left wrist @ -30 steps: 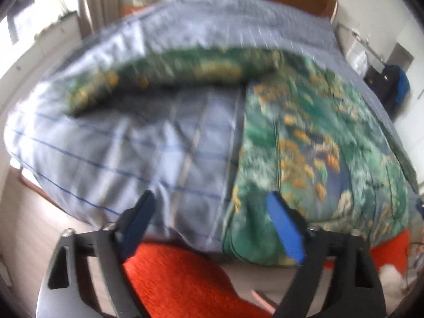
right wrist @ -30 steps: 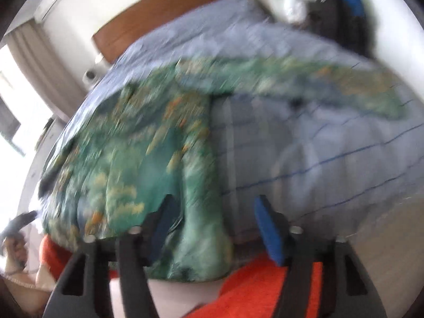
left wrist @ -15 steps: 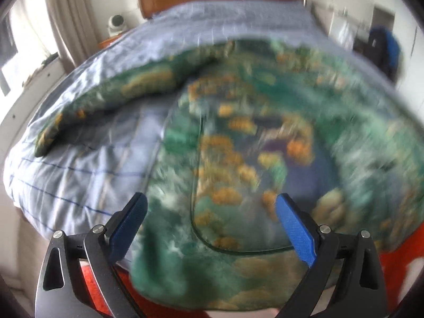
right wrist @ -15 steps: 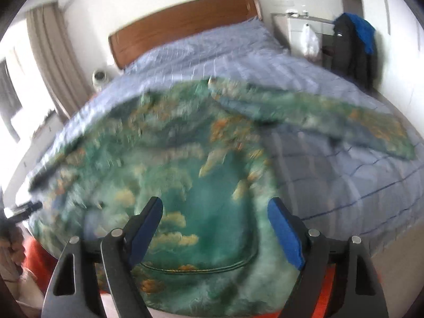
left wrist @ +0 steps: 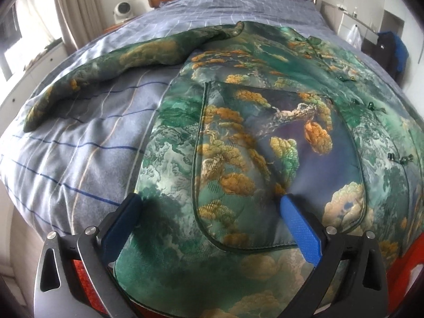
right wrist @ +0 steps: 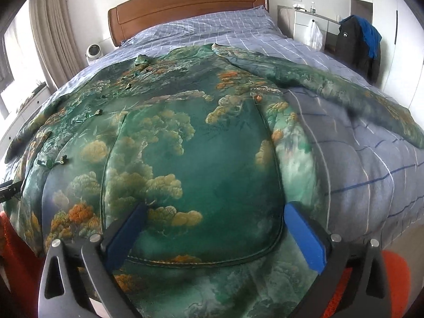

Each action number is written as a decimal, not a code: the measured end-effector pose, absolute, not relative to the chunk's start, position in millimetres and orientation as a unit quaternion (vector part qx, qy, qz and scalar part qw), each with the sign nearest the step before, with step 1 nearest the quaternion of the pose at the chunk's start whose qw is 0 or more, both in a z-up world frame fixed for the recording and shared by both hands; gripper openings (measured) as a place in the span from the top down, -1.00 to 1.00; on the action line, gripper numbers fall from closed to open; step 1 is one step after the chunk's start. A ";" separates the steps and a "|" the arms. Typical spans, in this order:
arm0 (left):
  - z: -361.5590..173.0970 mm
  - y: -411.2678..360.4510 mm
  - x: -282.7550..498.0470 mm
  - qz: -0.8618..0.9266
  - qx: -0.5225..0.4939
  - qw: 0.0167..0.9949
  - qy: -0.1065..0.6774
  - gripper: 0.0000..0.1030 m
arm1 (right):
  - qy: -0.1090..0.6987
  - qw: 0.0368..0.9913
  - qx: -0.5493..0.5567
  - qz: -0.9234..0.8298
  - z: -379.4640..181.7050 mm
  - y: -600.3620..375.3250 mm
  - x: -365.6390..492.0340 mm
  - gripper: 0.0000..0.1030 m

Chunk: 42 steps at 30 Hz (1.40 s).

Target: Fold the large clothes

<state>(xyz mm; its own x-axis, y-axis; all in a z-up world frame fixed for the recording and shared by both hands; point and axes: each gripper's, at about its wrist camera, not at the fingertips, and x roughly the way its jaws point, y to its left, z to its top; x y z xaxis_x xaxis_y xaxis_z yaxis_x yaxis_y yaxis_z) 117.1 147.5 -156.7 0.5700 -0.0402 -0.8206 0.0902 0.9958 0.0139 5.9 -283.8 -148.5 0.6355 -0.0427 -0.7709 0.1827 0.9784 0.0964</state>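
Jaws of left gripper point(left wrist: 212, 212) and right gripper point(right wrist: 214, 220) are opening over jacket point(left wrist: 251, 137); only right view shows chair point(right wrist: 357, 47).

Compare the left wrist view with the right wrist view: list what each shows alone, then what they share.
Left wrist only: the garment's left sleeve stretched across the bedspread, and the left claw, opening over the hem.

Right wrist only: the right sleeve lying out to the side, and the right claw, opening with nothing gripped.

Both: the green patterned garment spread flat on the striped bedspread, the wooden headboard, and the dark jacket hanging at right.
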 end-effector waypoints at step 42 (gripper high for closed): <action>-111.0 40.7 113.6 -0.156 0.054 0.893 0.418 -0.99 | 0.423 0.900 0.079 -0.070 -156.3 -280.5 3.8 -1.00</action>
<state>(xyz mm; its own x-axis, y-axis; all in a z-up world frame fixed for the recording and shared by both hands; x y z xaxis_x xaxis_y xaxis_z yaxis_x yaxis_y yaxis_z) 113.6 40.7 -111.0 0.6019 -0.2346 -0.7633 0.3245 0.9452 -0.0346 3.8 -280.5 -156.3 0.6324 -0.0585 -0.7724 0.1925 0.9777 0.0836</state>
